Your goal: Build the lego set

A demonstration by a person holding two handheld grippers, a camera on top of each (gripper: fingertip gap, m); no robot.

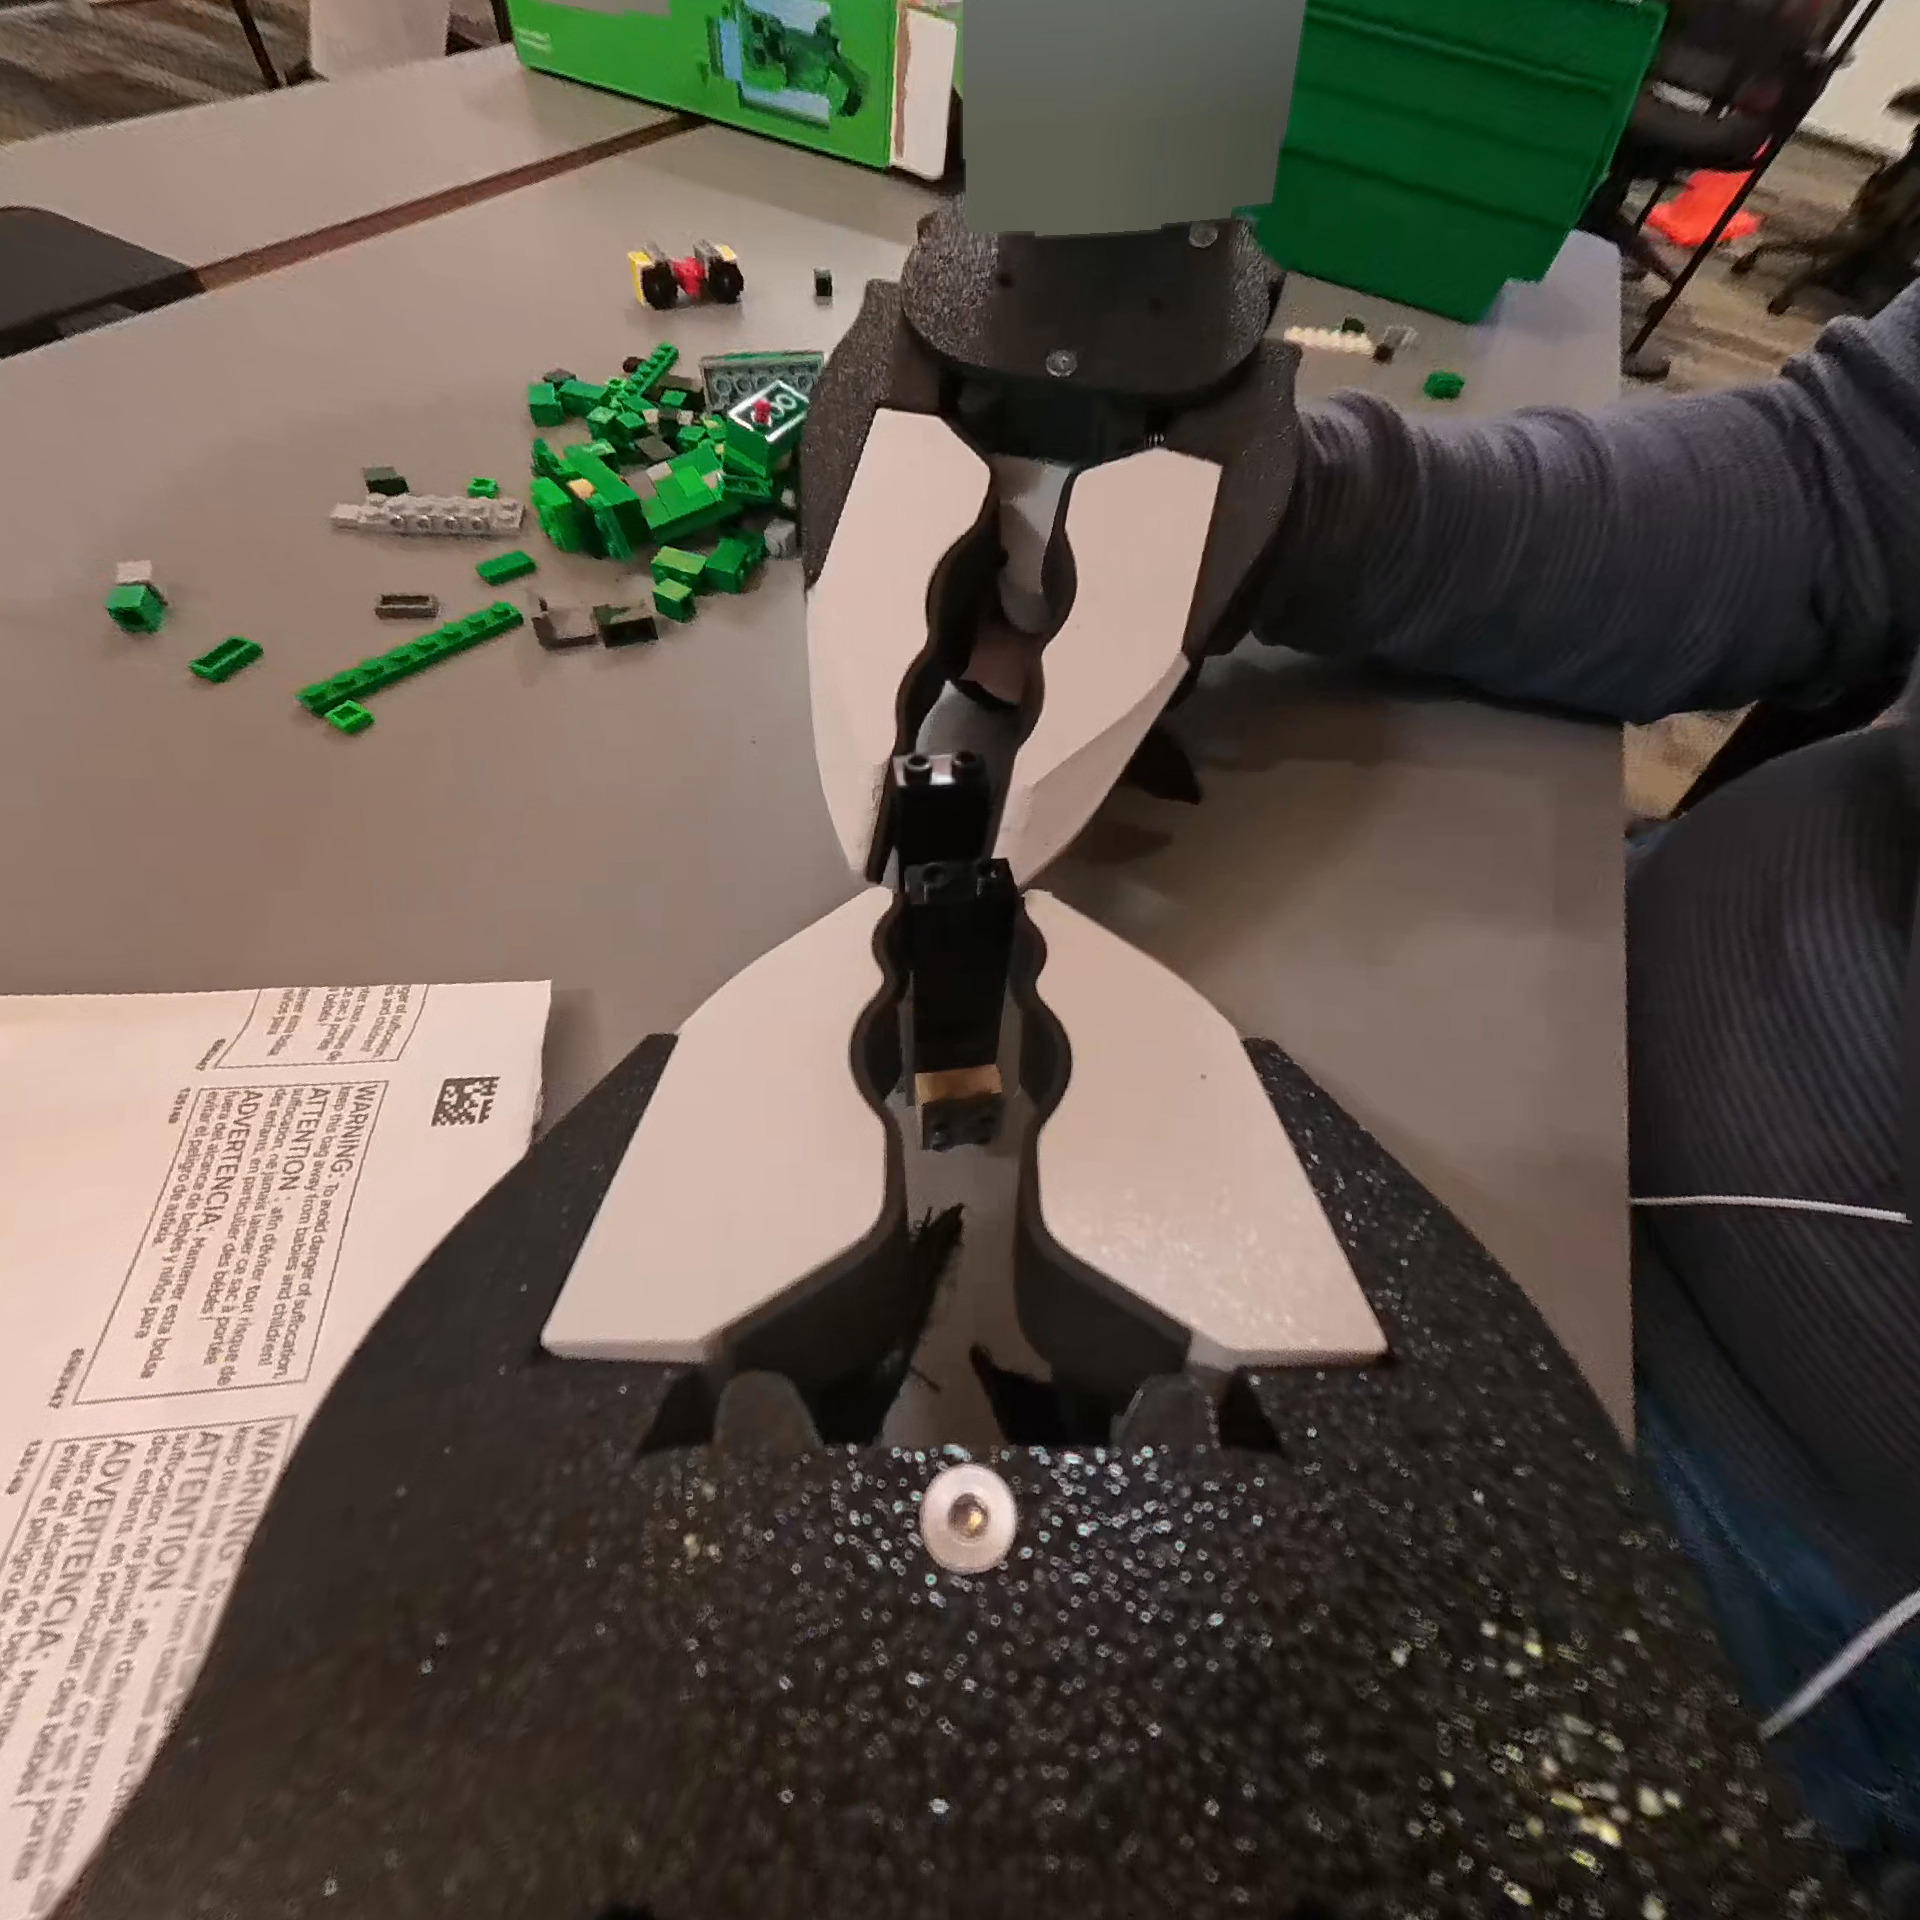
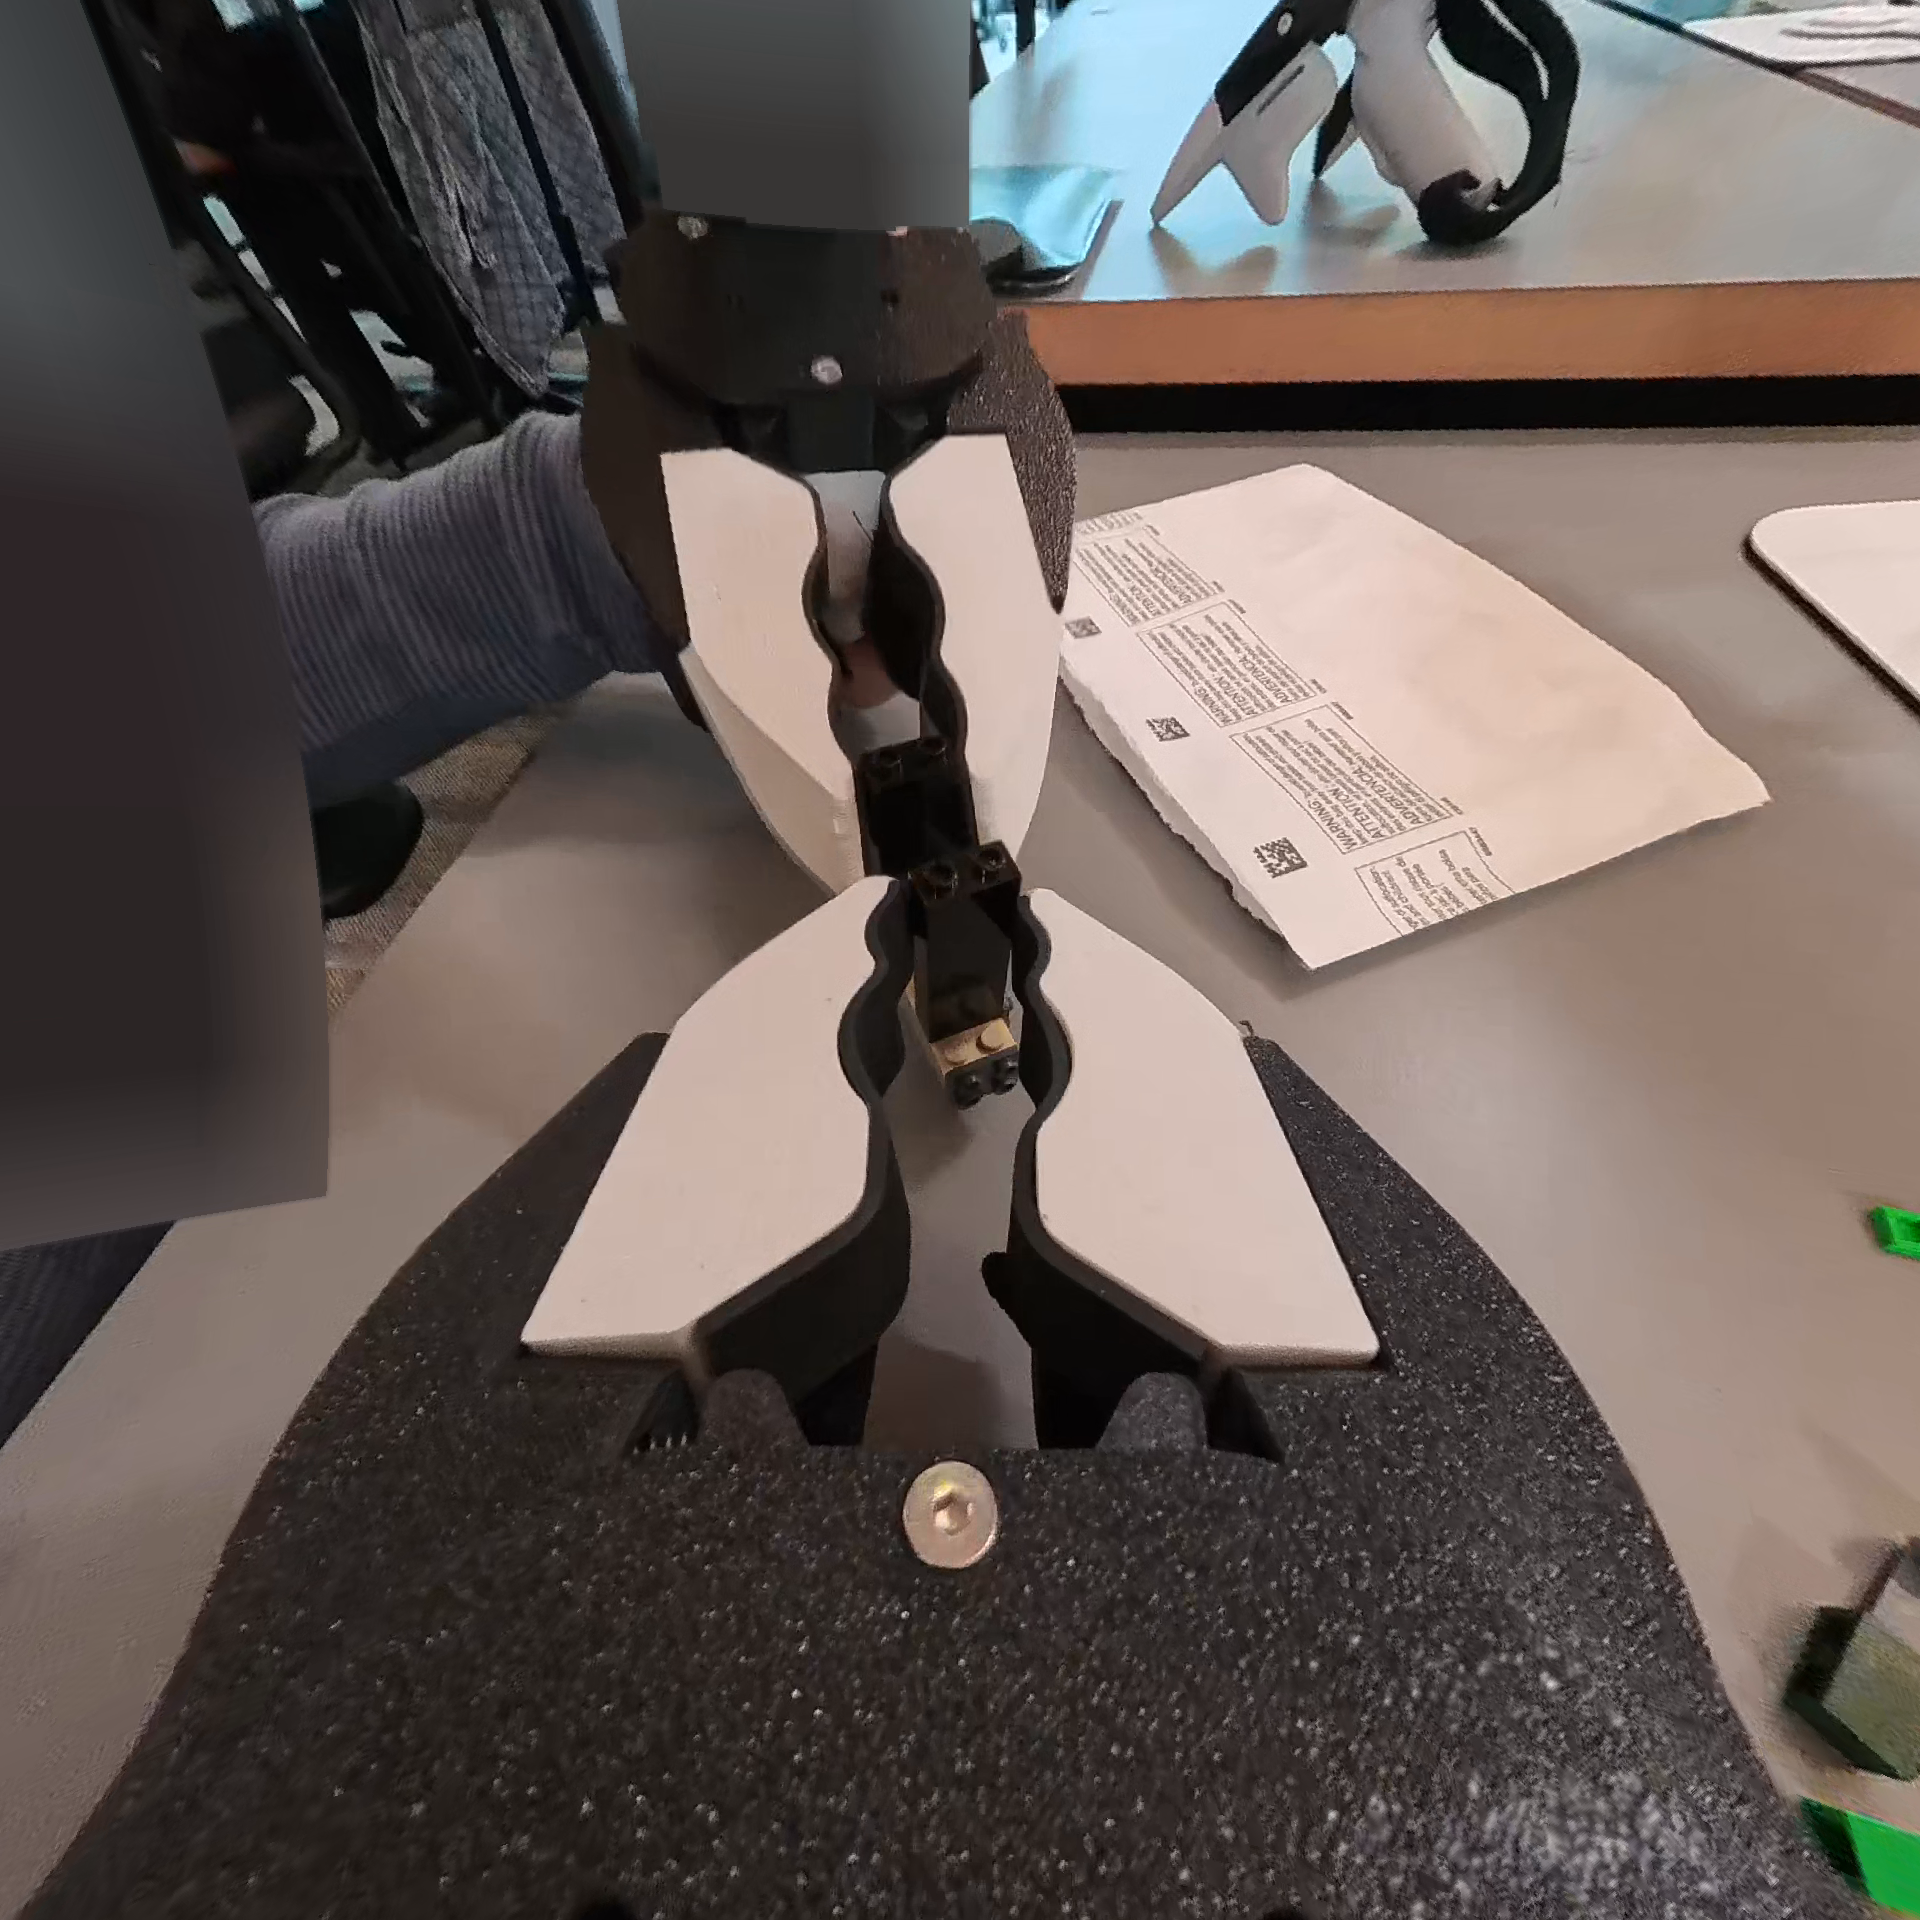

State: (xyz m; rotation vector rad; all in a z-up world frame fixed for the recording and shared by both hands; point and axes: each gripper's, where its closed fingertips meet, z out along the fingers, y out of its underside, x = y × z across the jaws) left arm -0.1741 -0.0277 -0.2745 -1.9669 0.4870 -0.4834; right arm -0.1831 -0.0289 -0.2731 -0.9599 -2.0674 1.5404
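My two grippers meet tip to tip above the grey table (image 1: 520, 862). My left gripper (image 1: 954, 904) is shut on a black brick column (image 1: 956, 987) with a tan plate near its rear end. My right gripper (image 1: 945, 831) faces it and is shut on a second black brick column (image 1: 935, 810). In the right wrist view, my right gripper (image 2: 956, 899) clamps its black column with a tan plate (image 2: 961, 956), and my left gripper (image 2: 914, 821) holds the other column (image 2: 904, 800). The two columns' front ends touch or overlap; I cannot tell if they are joined.
A pile of green bricks (image 1: 644, 478), a long green plate (image 1: 410, 655) and a grey plate (image 1: 426, 514) lie at the far left. A printed paper bag (image 1: 208, 1247) lies near left. A green box (image 1: 707, 62) and a green bin (image 1: 1455, 135) stand behind. A spare gripper (image 2: 1382, 114) rests on another table. My left and right fingertips are right by each other.
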